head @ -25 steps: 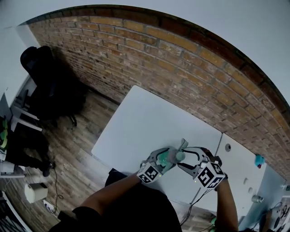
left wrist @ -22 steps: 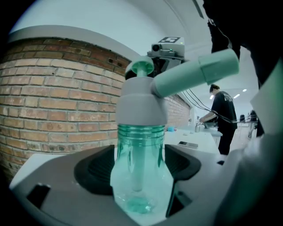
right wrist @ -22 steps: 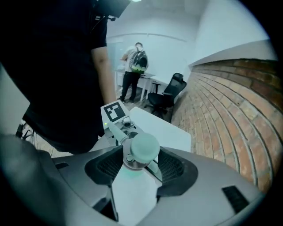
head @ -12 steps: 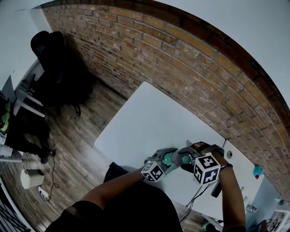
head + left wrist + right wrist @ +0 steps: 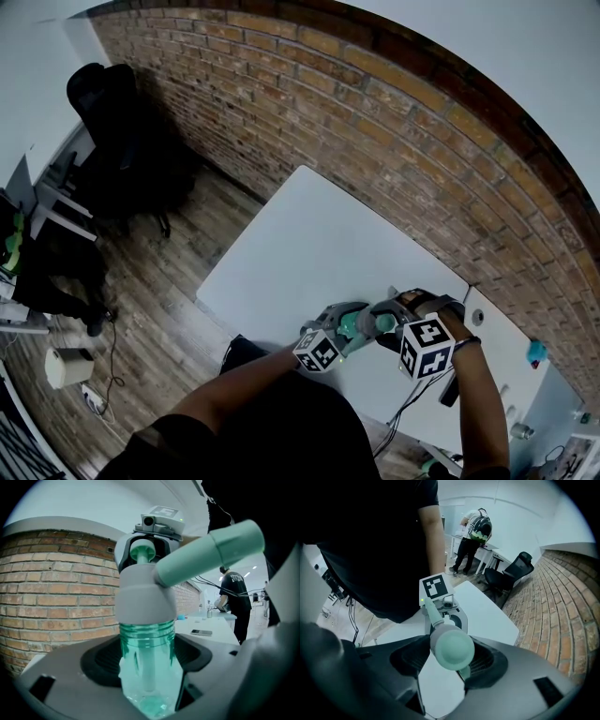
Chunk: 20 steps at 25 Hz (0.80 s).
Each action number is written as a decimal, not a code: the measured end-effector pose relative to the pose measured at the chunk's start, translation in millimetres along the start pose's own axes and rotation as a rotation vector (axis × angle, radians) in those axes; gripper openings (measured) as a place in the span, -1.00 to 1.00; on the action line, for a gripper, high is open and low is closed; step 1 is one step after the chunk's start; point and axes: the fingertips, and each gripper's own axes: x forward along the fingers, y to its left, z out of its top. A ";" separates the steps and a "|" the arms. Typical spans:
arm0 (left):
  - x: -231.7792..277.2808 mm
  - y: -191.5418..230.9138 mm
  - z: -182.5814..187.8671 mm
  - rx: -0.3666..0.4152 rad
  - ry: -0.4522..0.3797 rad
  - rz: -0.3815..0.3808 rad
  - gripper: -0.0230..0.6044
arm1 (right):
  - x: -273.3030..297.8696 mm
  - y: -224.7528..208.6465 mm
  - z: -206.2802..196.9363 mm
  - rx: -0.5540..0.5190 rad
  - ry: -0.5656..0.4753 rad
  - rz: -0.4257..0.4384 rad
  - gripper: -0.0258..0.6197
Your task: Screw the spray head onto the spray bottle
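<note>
Rotation is showing since 1 second ago: the right tool (image 5: pixel 392 323), clamping the spray head (image 5: pixel 145 597), is turning it on the green spray bottle (image 5: pixel 147 667), which the left tool (image 5: pixel 349 325) is gripping above the desk (image 5: pixel 300 244); threading is probably advancing.

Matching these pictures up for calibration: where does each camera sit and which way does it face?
Head view: on the person's head, facing steeply down at the white table; both forearms show.
Left gripper view: on the left gripper, facing along its jaws clamped on the spray bottle.
Right gripper view: on the right gripper, facing along its jaws gripping the spray head; torso behind.
Shared: both gripper views show the spray head.
</note>
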 end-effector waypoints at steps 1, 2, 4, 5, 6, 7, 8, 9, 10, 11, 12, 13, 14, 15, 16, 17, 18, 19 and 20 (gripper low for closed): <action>-0.2 0.0 -0.1 0.000 -0.001 0.002 0.14 | 0.1 -0.3 0.2 0.017 -0.005 -0.001 -0.17; -0.5 0.1 -0.1 0.000 -0.003 0.004 0.14 | 0.2 -0.8 0.4 0.036 -0.011 -0.003 -0.17; -1.0 0.4 -0.3 0.001 -0.006 0.007 0.14 | 0.1 -2.1 0.5 0.082 -0.029 -0.011 -0.17; -0.9 0.5 -0.6 0.001 -0.005 0.006 0.14 | -0.2 -2.8 0.4 0.109 -0.038 -0.018 -0.17; -0.7 0.5 -1.0 0.000 -0.003 0.002 0.14 | -0.6 -3.7 0.4 0.140 -0.047 -0.027 -0.17; -0.7 0.6 -1.0 -0.001 0.000 -0.001 0.14 | -1.1 -4.6 0.5 0.176 -0.057 -0.038 -0.17; -1.2 0.7 -0.7 -0.002 0.001 -0.003 0.14 | -1.4 -5.5 1.0 0.214 -0.067 -0.050 -0.17; -1.8 0.8 -0.2 -0.003 0.002 -0.002 0.14 | -1.7 -6.3 1.5 0.248 -0.075 -0.062 -0.18; -2.4 0.9 0.1 -0.002 0.002 0.002 0.14 | -2.0 -6.8 1.8 0.278 -0.083 -0.074 -0.18; -2.6 0.9 0.2 0.000 0.003 0.007 0.15 | -2.2 -7.1 1.9 0.304 -0.089 -0.085 -0.17; -2.5 1.0 -0.1 0.002 0.002 0.012 0.15 | -2.5 -7.5 1.6 0.329 -0.095 -0.098 -0.18; -2.0 1.1 -0.4 0.002 0.001 0.016 0.15 | -2.7 -8.1 1.2 0.356 -0.101 -0.112 -0.18; -1.4 1.2 -0.8 0.002 0.000 0.018 0.15 | -3.0 -8.7 0.6 0.386 -0.106 -0.127 -0.18; -0.9 1.2 -1.0 0.001 -0.001 0.019 0.15 | -3.2 -9.3 0.0 0.420 -0.110 -0.144 -0.18; -0.7 1.4 -0.9 0.001 -0.001 0.020 0.15 | -3.5 -10.0 -0.6 0.460 -0.114 -0.162 -0.18; -0.6 1.4 -0.7 0.002 0.000 0.021 0.15 | -3.8 -10.7 -1.2 0.505 -0.117 -0.182 -0.18; -0.5 1.3 -0.6 0.002 0.000 0.022 0.15 | -4.2 -11.4 -1.7 0.551 -0.121 -0.203 -0.18; -0.6 1.1 -0.5 0.002 0.000 0.023 0.15 | -4.5 -11.9 -2.1 0.592 -0.126 -0.224 -0.18; -0.7 1.0 -0.5 0.002 0.000 0.024 0.15 | -4.7 -12.2 -2.4 0.625 -0.131 -0.243 -0.18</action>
